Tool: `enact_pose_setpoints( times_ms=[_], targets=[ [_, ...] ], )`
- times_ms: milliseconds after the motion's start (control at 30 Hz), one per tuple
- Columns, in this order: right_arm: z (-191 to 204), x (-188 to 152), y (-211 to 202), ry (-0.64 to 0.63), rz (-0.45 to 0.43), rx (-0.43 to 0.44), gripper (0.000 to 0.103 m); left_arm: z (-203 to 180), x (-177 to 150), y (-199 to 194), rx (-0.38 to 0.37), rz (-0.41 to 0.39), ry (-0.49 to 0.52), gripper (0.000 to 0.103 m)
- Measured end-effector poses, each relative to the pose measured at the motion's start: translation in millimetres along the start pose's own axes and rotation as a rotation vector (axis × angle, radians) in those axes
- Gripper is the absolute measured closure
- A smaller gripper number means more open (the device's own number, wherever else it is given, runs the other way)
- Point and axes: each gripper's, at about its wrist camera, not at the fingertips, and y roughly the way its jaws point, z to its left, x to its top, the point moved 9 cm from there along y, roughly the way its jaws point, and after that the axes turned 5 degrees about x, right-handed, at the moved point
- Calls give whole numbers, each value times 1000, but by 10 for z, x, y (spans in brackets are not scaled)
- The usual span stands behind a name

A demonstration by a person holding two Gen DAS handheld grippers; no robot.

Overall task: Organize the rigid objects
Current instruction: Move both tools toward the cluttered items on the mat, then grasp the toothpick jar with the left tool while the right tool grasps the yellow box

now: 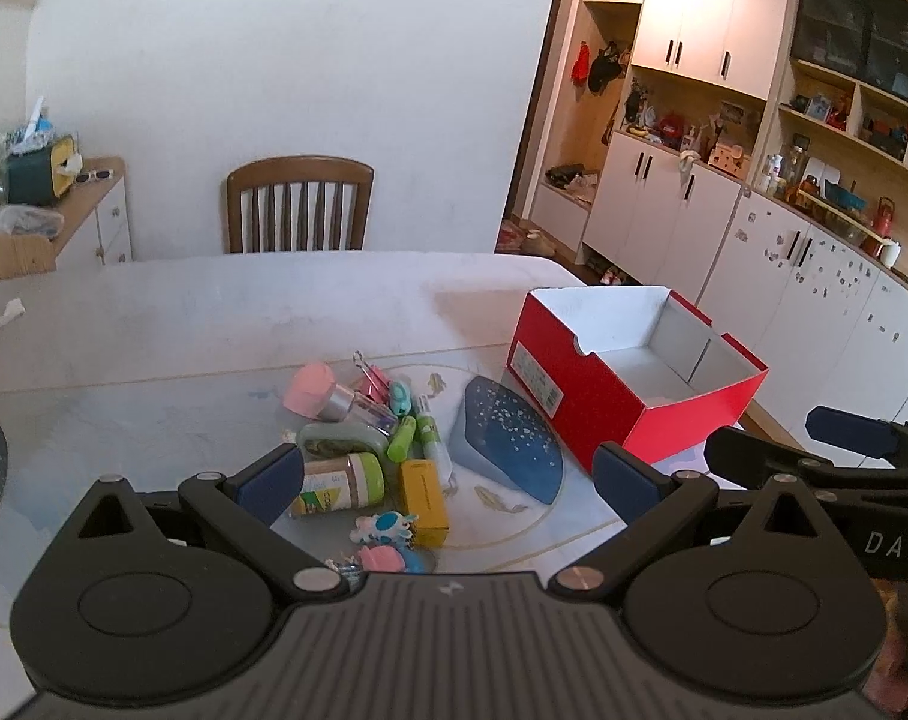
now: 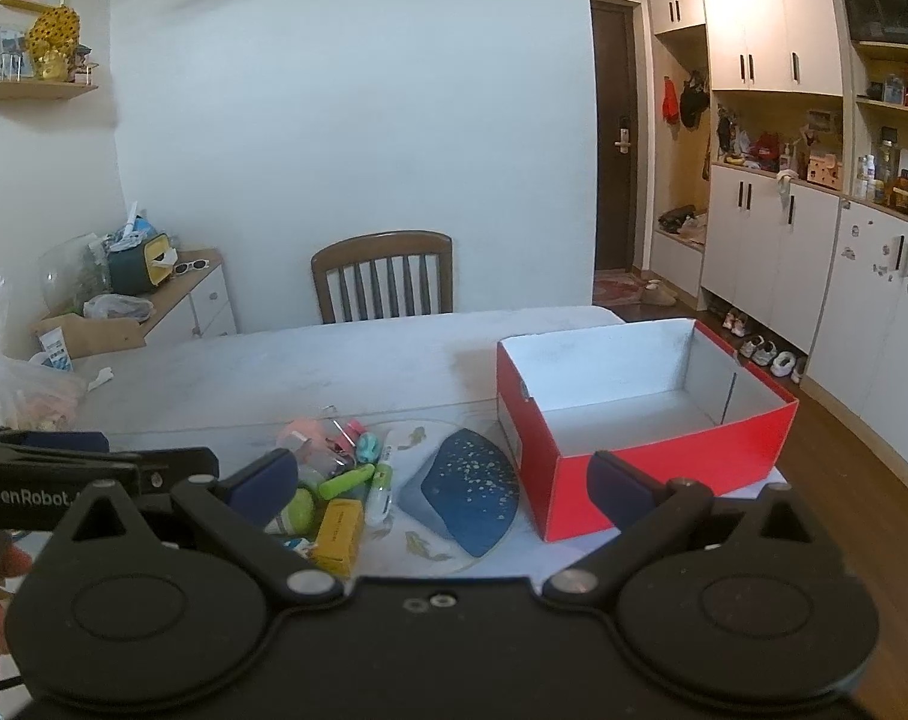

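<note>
The left gripper hovers wide and empty over a pile of small items on the table (a yellow box, a green-lidded jar, a pink cap). The right gripper, also wide and empty, hangs beside it. Just right of the pile lies a blue case, then an empty red box.

On the table, a heap of small items lies toward the near edge. Just right of it sits a pouch, and right of that an open box, near the table's right edge. A chair stands behind the far edge.
</note>
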Motion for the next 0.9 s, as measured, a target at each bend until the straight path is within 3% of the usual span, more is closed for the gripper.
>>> enact_pose_setpoints(
  times_ms=[267,567,900],
  targets=[
    [36,-20,167,-9,22,33,0,108,-56,200,17,56,15,0],
    [15,-82,476,-11,85,80,0,389,-43,538,97,56,0,0],
    [146,-259,1036,-96,186,179,1,774,-71,1070,148,131,-92,0]
  ],
)
